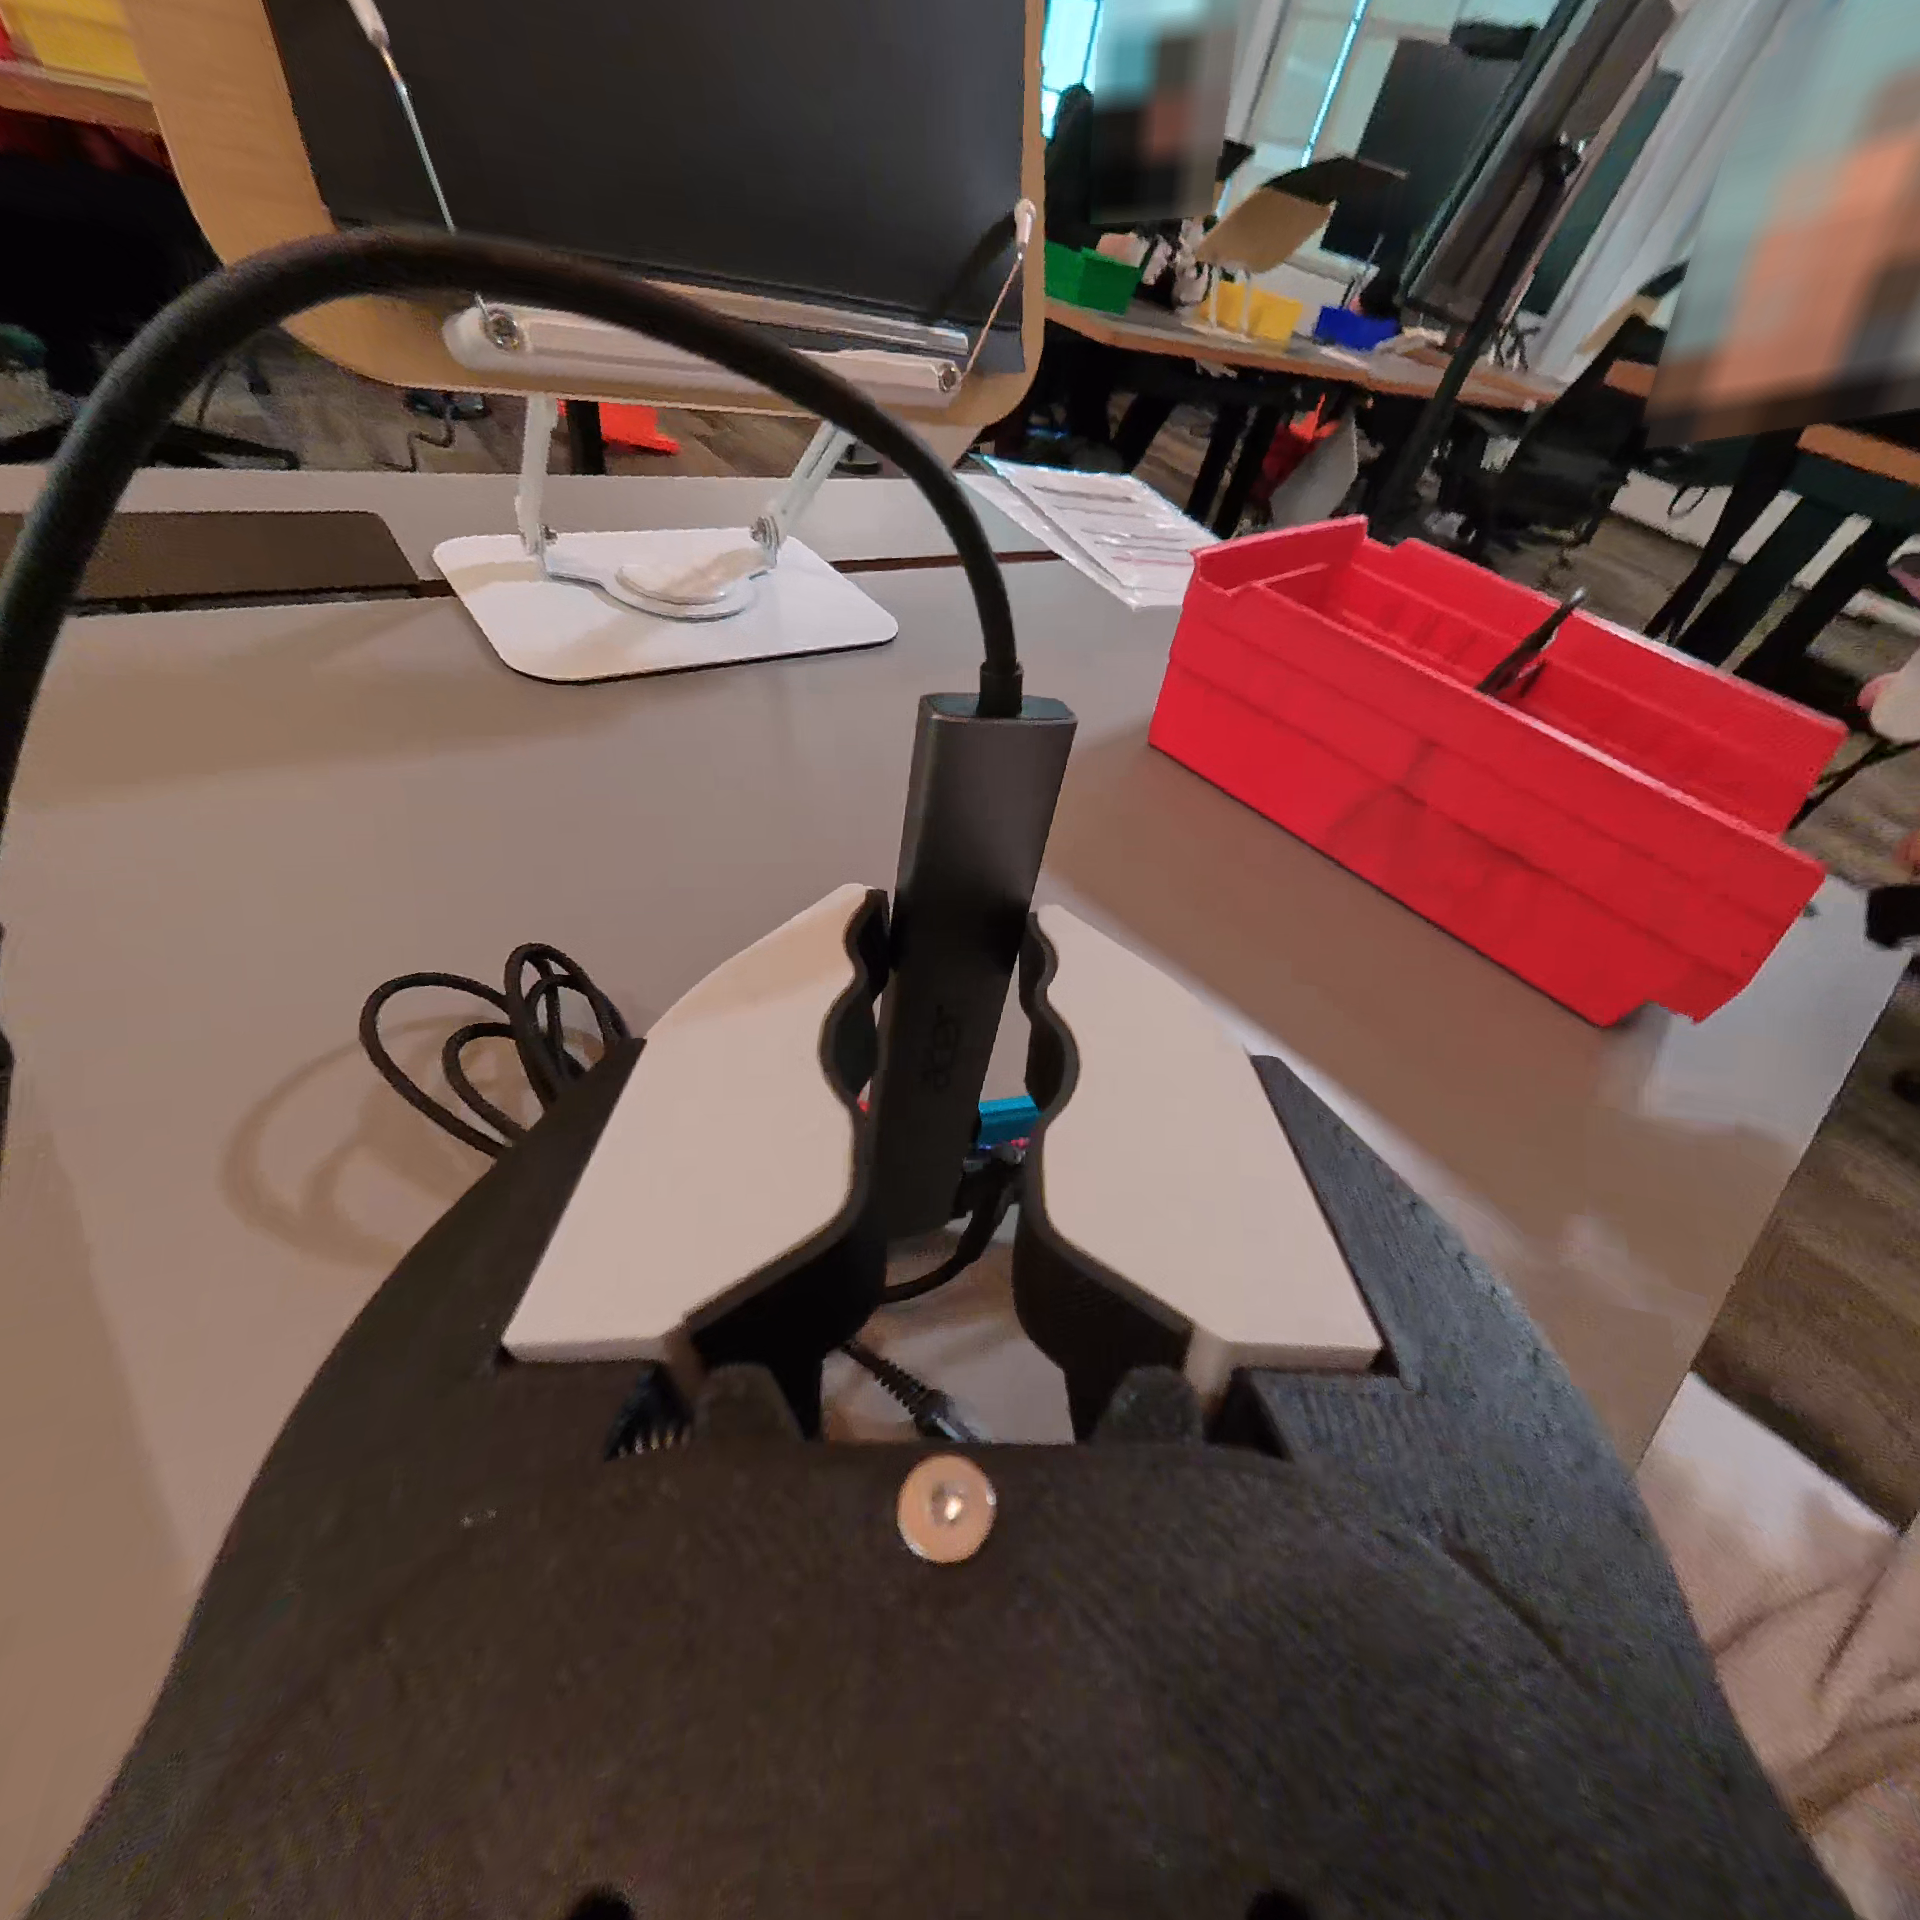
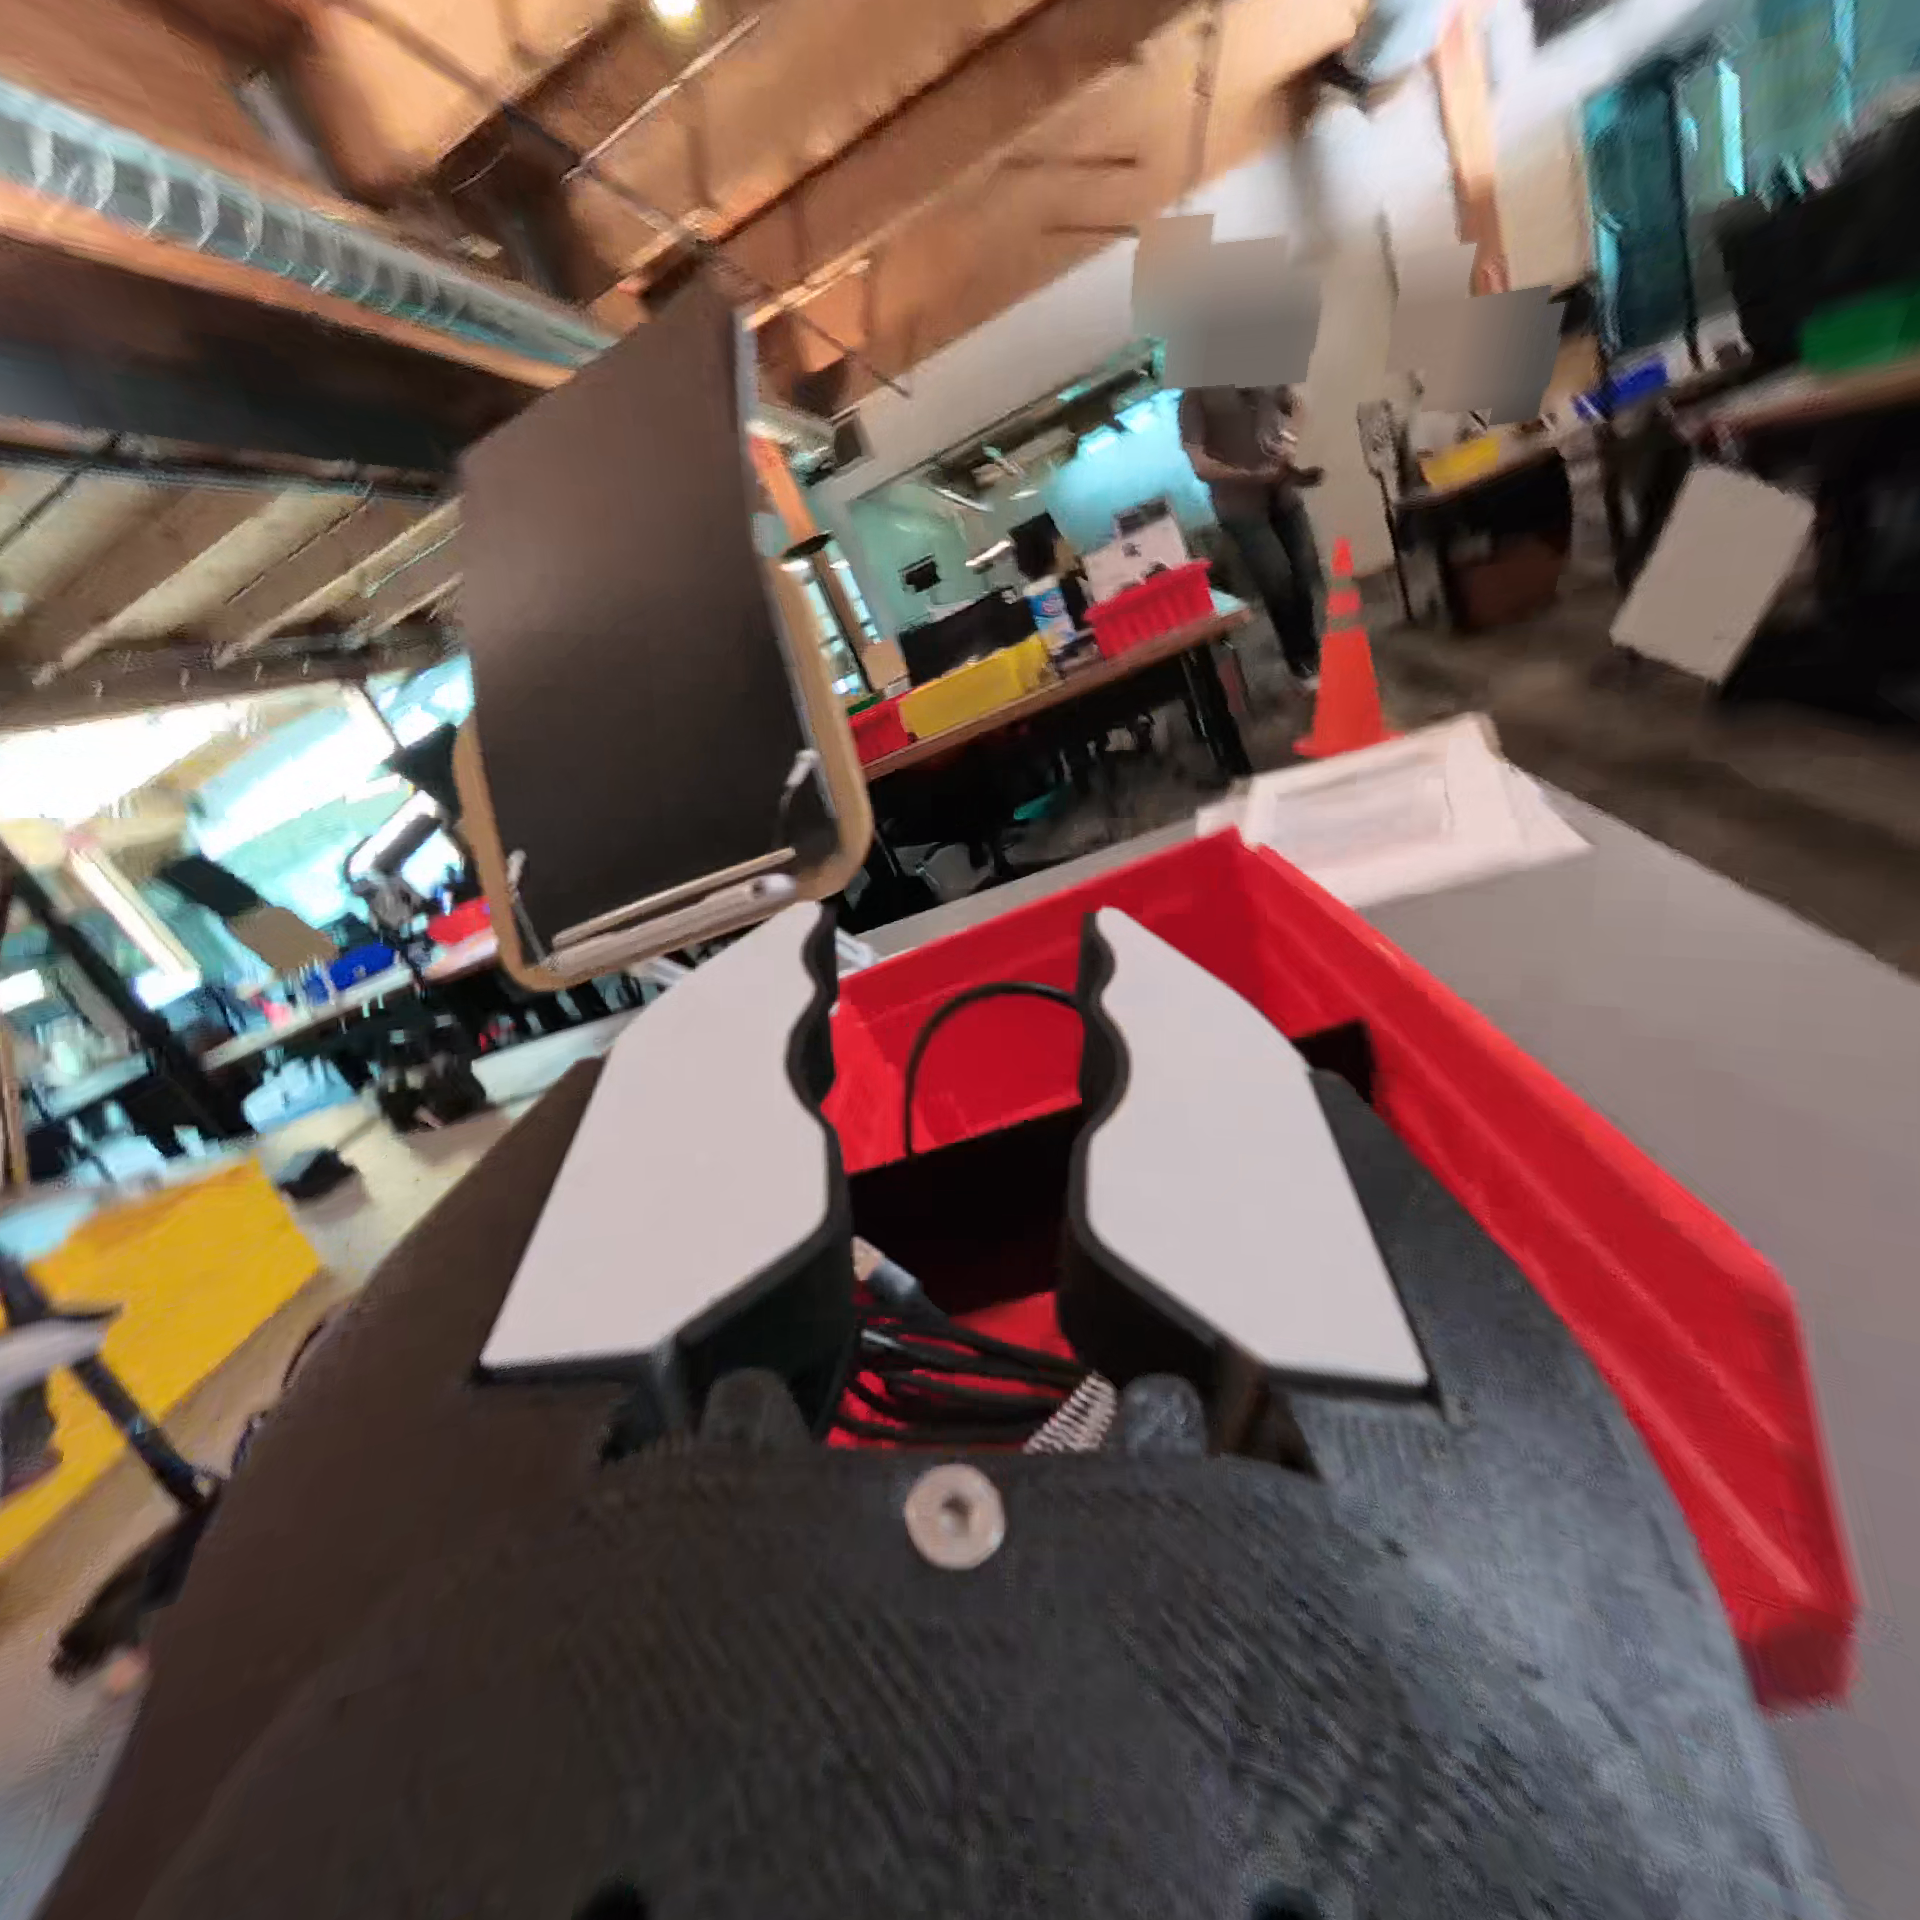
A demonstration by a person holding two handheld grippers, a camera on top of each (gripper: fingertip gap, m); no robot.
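Observation:
My left gripper [image 1: 954,925] is shut on a dark grey slim adapter hub [image 1: 971,831], held upright above the grey table [image 1: 312,831]. A thick black cable [image 1: 582,286] arcs from the hub's top over to the left. A thin black cord [image 1: 499,1039] lies coiled on the table below left. My right gripper [image 2: 954,966] is open and empty, its fingers over a red plastic bin [image 2: 1455,1091] holding black cables [image 2: 935,1049]. That red bin [image 1: 1455,748] also shows at the right in the left wrist view.
A dark tablet on a tan-edged white stand [image 1: 665,613] stands at the table's back; it also shows in the right wrist view [image 2: 623,665]. Papers [image 1: 1101,530] lie behind the bin. A yellow bin [image 2: 156,1278] sits left. Other tables, an orange cone [image 2: 1345,665] and people stand beyond. Tip to tip, the grippers are about 45 centimetres apart.

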